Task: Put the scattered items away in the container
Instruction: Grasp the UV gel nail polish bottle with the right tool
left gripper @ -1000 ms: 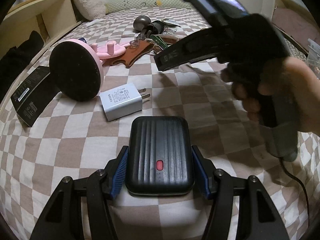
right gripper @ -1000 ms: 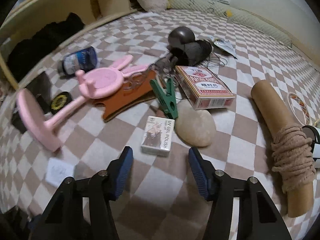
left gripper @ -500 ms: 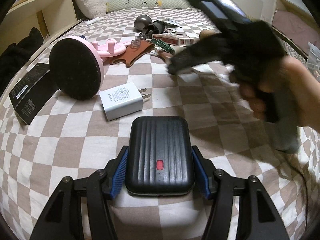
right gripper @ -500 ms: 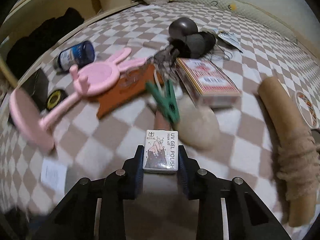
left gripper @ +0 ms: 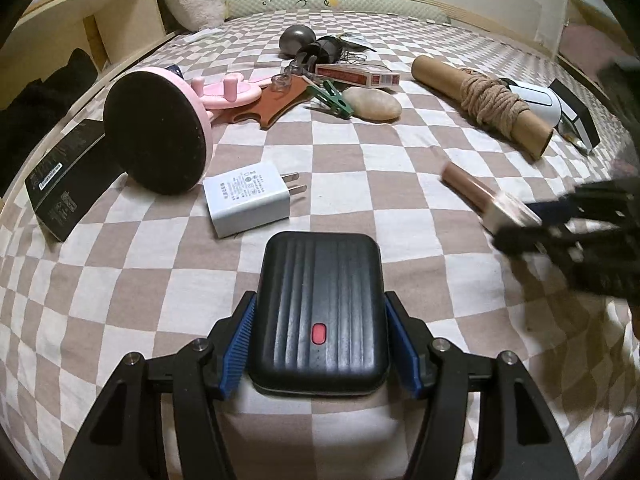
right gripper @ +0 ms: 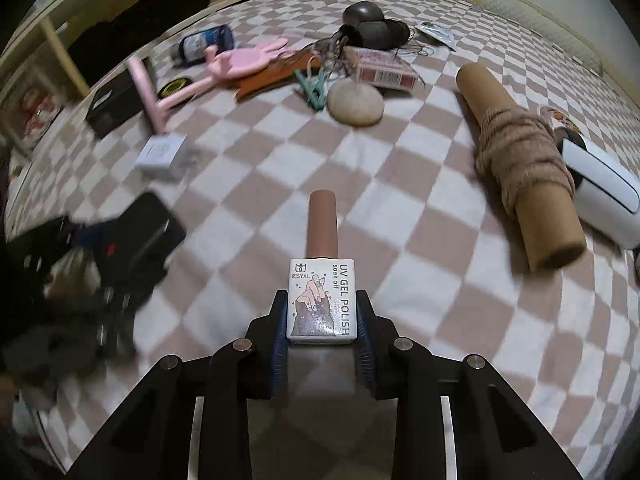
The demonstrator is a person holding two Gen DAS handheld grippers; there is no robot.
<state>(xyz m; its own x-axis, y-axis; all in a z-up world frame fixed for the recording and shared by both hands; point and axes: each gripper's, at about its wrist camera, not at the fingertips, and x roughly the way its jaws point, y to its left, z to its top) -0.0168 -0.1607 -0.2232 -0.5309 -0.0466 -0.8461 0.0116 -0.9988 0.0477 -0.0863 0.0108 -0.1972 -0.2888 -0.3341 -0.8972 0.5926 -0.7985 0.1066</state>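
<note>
My left gripper [left gripper: 318, 350] is shut on a black ribbed power bank [left gripper: 319, 312] with a red button, held low over the checkered bedspread. My right gripper [right gripper: 321, 328] is shut on a UV gel polish bottle [right gripper: 322, 298] with a white label and a brown cap pointing forward. In the left wrist view the right gripper [left gripper: 520, 220] shows blurred at the right edge, carrying the gel polish bottle [left gripper: 480, 196]. In the right wrist view the power bank [right gripper: 138, 226] and left gripper appear blurred at the left. No container is in view.
On the bed lie a white charger [left gripper: 248, 198], a pink stand with a round black base [left gripper: 158, 132], a black box [left gripper: 60, 178], a beige stone [left gripper: 372, 104], a green clip [left gripper: 334, 98], a red card box [left gripper: 358, 78], a rope-wrapped cardboard tube [left gripper: 486, 102] and a white device [right gripper: 600, 186].
My right gripper closed on the gel polish bottle, lifted it and pulled back toward the near right. The left gripper kept holding the power bank in place.
</note>
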